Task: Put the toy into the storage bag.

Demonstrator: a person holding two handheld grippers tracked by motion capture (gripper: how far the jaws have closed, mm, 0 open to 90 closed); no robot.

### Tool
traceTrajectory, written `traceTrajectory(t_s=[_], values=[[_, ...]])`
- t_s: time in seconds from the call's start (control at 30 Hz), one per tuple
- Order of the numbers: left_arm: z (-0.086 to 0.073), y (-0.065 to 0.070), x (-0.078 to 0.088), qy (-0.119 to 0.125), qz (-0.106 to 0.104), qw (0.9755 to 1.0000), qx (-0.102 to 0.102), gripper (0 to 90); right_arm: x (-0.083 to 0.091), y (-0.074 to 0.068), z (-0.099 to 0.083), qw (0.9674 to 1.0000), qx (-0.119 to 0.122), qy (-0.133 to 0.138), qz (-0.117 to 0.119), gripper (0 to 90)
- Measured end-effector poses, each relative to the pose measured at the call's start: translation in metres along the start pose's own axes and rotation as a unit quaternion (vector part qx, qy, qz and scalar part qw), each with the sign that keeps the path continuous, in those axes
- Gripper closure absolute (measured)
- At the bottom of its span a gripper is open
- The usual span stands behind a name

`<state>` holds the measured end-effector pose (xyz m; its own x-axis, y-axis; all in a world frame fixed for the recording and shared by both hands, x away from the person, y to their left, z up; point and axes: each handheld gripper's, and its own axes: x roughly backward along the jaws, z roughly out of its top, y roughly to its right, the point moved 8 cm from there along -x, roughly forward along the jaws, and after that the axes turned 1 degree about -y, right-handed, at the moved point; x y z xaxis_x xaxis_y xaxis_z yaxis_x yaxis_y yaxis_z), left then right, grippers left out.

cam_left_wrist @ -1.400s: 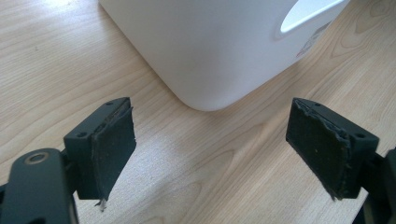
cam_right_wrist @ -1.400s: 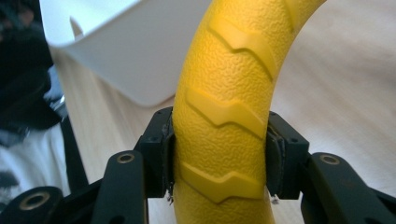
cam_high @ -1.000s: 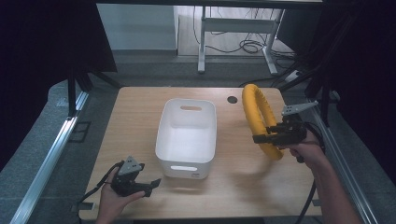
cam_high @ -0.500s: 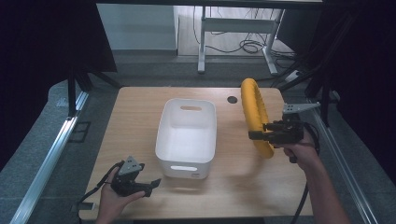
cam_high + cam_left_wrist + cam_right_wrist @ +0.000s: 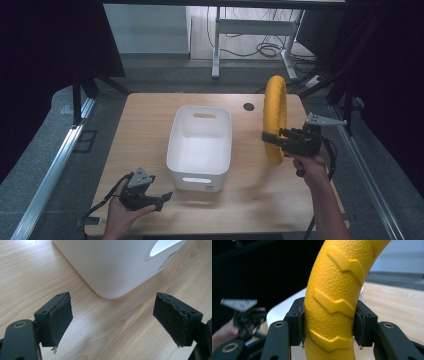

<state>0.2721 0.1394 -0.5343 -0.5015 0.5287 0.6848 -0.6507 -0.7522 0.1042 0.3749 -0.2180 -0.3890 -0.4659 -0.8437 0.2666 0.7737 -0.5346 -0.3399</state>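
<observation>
A yellow ring with raised tread marks point(image 5: 275, 116) stands on edge in the air at the table's right side, right of the white bin point(image 5: 200, 148). My right gripper point(image 5: 270, 138) is shut on its lower part. In the right gripper view both pads press the yellow ring point(image 5: 337, 297) from either side. My left gripper point(image 5: 161, 199) rests near the table's front left, open with nothing between its fingers. In the left gripper view its pads point(image 5: 61, 317) stand wide apart before a rounded corner of the white bin point(image 5: 112, 265).
The wooden table point(image 5: 150, 115) has a dark cable hole point(image 5: 248, 106) behind the bin. Metal rails point(image 5: 55, 165) run along both sides. A desk frame and cables point(image 5: 250, 35) stand on the floor beyond the far edge.
My right gripper has carried the yellow ring up and a little leftward, toward the bin, and the ring now stands more upright. My left gripper has stayed in place.
</observation>
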Motion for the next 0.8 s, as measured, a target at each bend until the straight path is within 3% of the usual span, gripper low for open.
traceTrajectory(t_s=[0.07,0.17,0.2,0.3,0.4,0.43,0.63,0.8], values=[[0.0,0.0,0.0,0.0,0.0,1.0,0.0,15.8,-0.001,-0.001,0.001,0.9999,-0.001,0.011,-0.006,51.1],[0.0,0.0,-0.001,-0.001,0.0,1.0,0.0,15.8,-0.004,-0.002,0.005,0.9982,-0.009,0.052,-0.029,51.1],[0.0,0.0,-0.001,-0.001,0.0,1.0,0.0,15.8,-0.004,-0.002,0.005,0.9982,-0.009,0.052,-0.029,51.1],[-0.001,0.001,-0.002,-0.003,-0.001,1.0,-0.001,15.8,-0.01,-0.005,0.008,0.9948,-0.017,0.085,-0.052,51.0],[-0.001,0.001,-0.002,-0.004,-0.001,1.0,-0.002,15.8,-0.014,-0.008,0.009,0.9934,-0.016,0.096,-0.061,50.9],[-0.001,0.001,-0.002,-0.004,-0.001,1.0,-0.002,15.8,-0.018,-0.011,0.01,0.9911,-0.016,0.111,-0.072,50.9],[-0.001,0.0,-0.002,-0.002,0.0,1.0,-0.002,15.7,-0.025,-0.018,0.01,0.9874,-0.014,0.13,-0.09,50.8],[-0.001,0.001,-0.002,-0.002,0.0,1.0,-0.002,15.8,-0.028,-0.019,0.008,0.9873,-0.014,0.128,-0.094,50.7]])
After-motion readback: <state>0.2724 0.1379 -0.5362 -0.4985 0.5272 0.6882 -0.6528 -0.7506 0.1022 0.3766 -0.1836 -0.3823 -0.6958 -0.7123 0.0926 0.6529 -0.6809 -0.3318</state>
